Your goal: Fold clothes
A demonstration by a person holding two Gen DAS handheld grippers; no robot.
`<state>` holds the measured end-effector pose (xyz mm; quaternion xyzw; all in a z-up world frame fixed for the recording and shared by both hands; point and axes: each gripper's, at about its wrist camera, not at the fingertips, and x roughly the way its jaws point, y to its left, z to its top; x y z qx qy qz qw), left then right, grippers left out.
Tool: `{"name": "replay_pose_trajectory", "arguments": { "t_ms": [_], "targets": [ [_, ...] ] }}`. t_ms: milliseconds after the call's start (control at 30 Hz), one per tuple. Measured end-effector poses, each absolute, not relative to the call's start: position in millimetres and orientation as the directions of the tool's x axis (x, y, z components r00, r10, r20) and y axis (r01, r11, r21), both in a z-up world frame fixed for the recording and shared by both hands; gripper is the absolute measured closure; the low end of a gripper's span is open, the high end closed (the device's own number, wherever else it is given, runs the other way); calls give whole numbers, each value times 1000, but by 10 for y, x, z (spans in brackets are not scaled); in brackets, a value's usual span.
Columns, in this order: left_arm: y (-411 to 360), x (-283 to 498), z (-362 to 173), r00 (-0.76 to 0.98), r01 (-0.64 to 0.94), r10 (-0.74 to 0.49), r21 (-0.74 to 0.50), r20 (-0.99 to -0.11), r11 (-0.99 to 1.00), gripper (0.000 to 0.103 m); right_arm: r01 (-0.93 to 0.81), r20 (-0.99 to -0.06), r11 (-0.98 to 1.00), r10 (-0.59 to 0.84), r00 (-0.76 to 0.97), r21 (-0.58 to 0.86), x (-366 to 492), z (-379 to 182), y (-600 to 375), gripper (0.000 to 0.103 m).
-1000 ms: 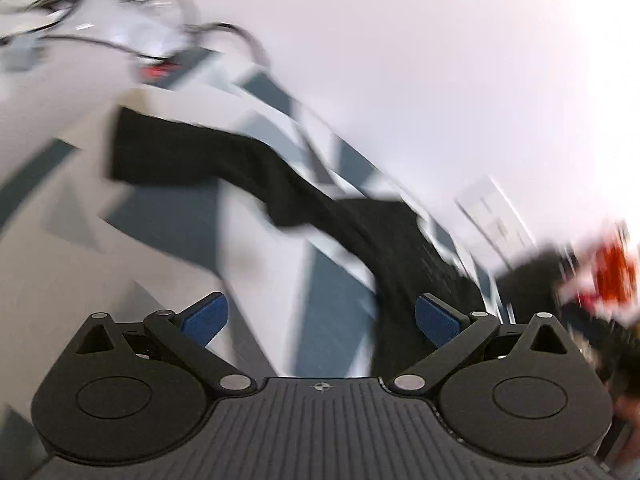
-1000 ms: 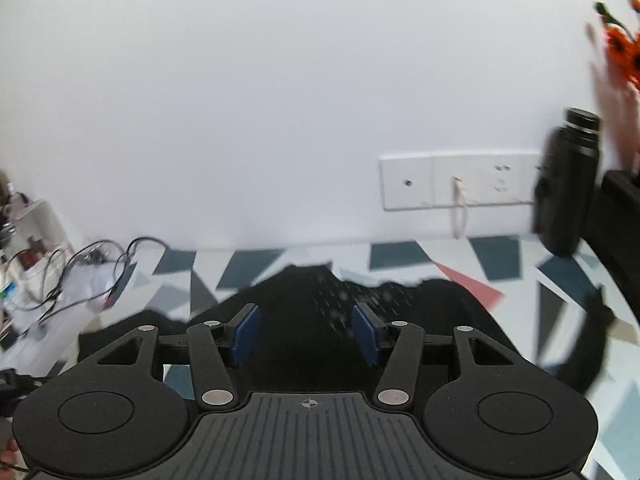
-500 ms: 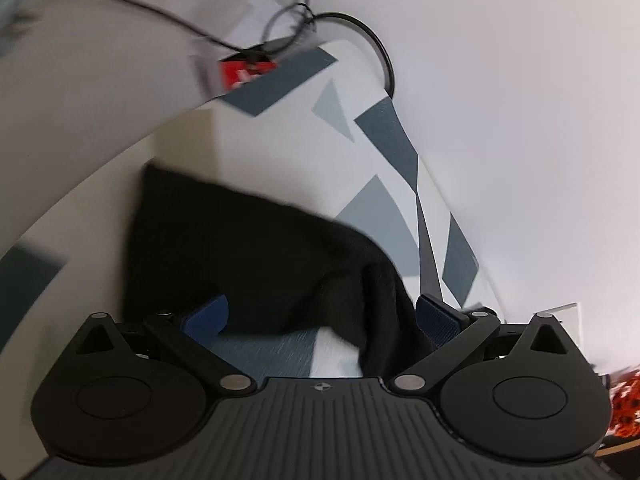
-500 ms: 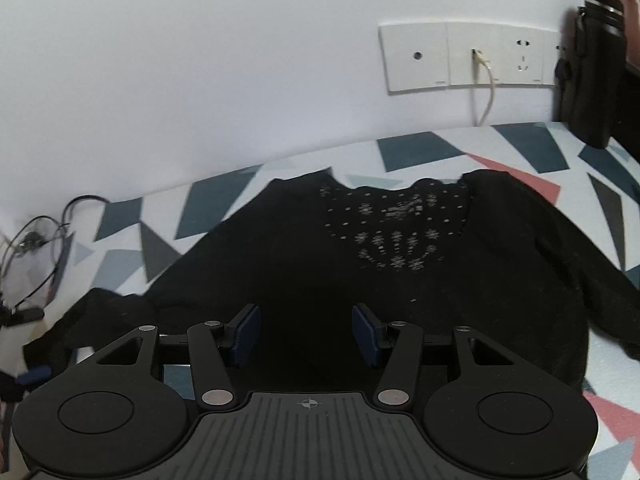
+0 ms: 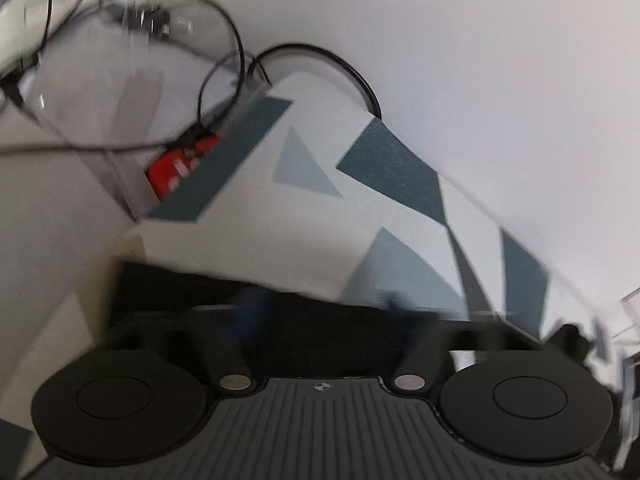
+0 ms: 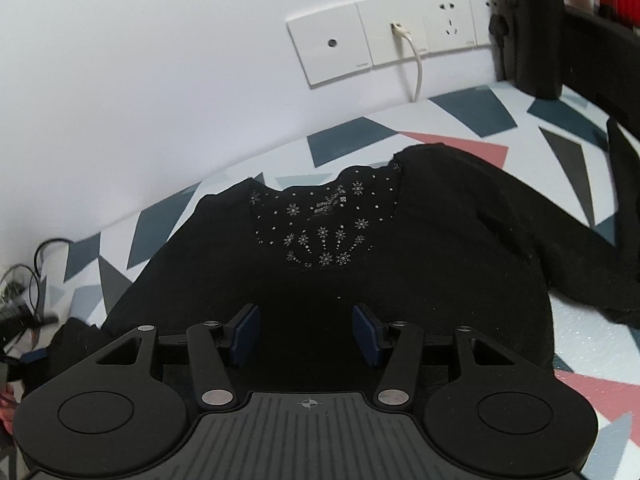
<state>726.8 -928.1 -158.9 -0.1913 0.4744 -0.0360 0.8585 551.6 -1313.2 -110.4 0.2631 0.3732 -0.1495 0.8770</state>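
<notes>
Black sweater (image 6: 384, 264) lies spread flat on the patterned worktop (image 6: 600, 328), neckline toward the wall, its beaded yoke facing up. Right tool (image 6: 306, 336) hovers low over the garment's lower middle, its blue pads apart with only dark fabric showing between them, gripping nothing. Left tool (image 5: 324, 312) is blurred; its fingers sit over a black sleeve (image 5: 192, 288) at the worktop's (image 5: 304, 232) corner, and I cannot tell whether they are clenched or released. Black cables (image 5: 240, 64) loop beyond that corner. White wall sockets (image 6: 384, 44) sit behind.
</notes>
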Motion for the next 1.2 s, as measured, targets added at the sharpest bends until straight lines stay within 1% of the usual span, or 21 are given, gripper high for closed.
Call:
{"name": "replay_pose_trajectory", "arguments": {
  "t_ms": [100, 267, 333, 367, 400, 433, 467, 500, 533, 600, 633, 700, 767, 833, 867, 900, 933, 1067, 1167, 1200],
  "targets": [
    [-9289, 7189, -1536, 545, -113, -267, -385, -795, 916, 102, 447, -726, 810, -39, 687, 380, 5530, -1135, -13204, 54],
    [-9410, 7030, -1161, 644, -51, -270, -393, -715, 918, 102, 426, -702, 798, -5, 713, 426, 5551, -1144, -13363, 54],
    [-9471, 7064, -1074, 639, -45, -291, -412, -712, 910, 102, 416, -692, 798, 2, 722, 436, 5553, -1140, -13418, 54],
    [-9503, 7105, -1065, 620, -52, -307, -429, -722, 902, 97, 412, -687, 799, 3, 727, 439, 5551, -1136, -13443, 54],
    [-9550, 7156, -1096, 591, -68, -315, -435, -743, 898, 80, 409, -682, 798, 5, 731, 443, 5543, -1135, -13463, 54],
    [-9602, 7210, -1138, 558, -86, -320, -438, -765, 895, 65, 406, -678, 797, 7, 735, 448, 5534, -1135, -13482, 54],
    [-9682, 7254, -1187, 540, -96, -307, -420, -784, 903, 33, 404, -676, 796, 10, 737, 451, 5524, -1136, -13492, 54],
    [-9771, 7279, -1227, 534, -103, -268, -377, -802, 921, 24, 403, -675, 794, 12, 738, 455, 5505, -1142, -13502, 54],
    [-9860, 7298, -1265, 530, -110, -223, -327, -818, 938, 22, 402, -674, 793, 15, 739, 458, 5485, -1149, -13512, 54],
    [-10025, 7362, -1356, 484, -170, -75, -177, -872, 969, 19, 406, -676, 789, 16, 737, 462, 5448, -1165, -13527, 54],
    [-10057, 7381, -1407, 465, -190, -45, -149, -884, 970, 18, 408, -678, 786, 18, 735, 464, 5427, -1176, -13541, 54],
    [-10100, 7411, -1509, 434, -220, -13, -121, -901, 968, 9, 414, -681, 781, 19, 732, 467, 5386, -1196, -13576, 54],
    [-10117, 7411, -1541, 455, -209, -7, -114, -890, 971, 6, 426, -686, 775, 14, 728, 467, 5342, -1211, -13620, 54],
    [-10105, 7386, -1526, 487, -196, -15, -126, -873, 972, 19, 436, -688, 768, 10, 725, 470, 5309, -1225, -13664, 54],
    [-10078, 7356, -1489, 507, -192, -28, -145, -862, 971, 54, 441, -690, 764, 8, 724, 471, 5292, -1232, -13686, 54],
    [-10051, 7326, -1452, 526, -187, -41, -163, -850, 969, 99, 444, -690, 762, 6, 723, 472, 5281, -1235, -13705, 54],
    [-10024, 7296, -1415, 545, -182, -54, -181, -837, 967, 98, 445, -690, 760, 6, 724, 473, 5275, -1236, -13717, 54],
    [-9917, 7178, -1268, 618, -157, -103, -251, -780, 955, 98, 444, -684, 755, 8, 730, 483, 5264, -1231, -13748, 54],
    [-10059, 7101, -946, 713, -66, -128, -247, -690, 967, 98, 444, -674, 750, 3, 738, 490, 5237, -1211, -13787, 54],
    [-10149, 7088, -817, 739, -18, -154, -247, -656, 969, 98, 446, -671, 748, 0, 741, 492, 5225, -1203, -13802, 54]
  ]
}}
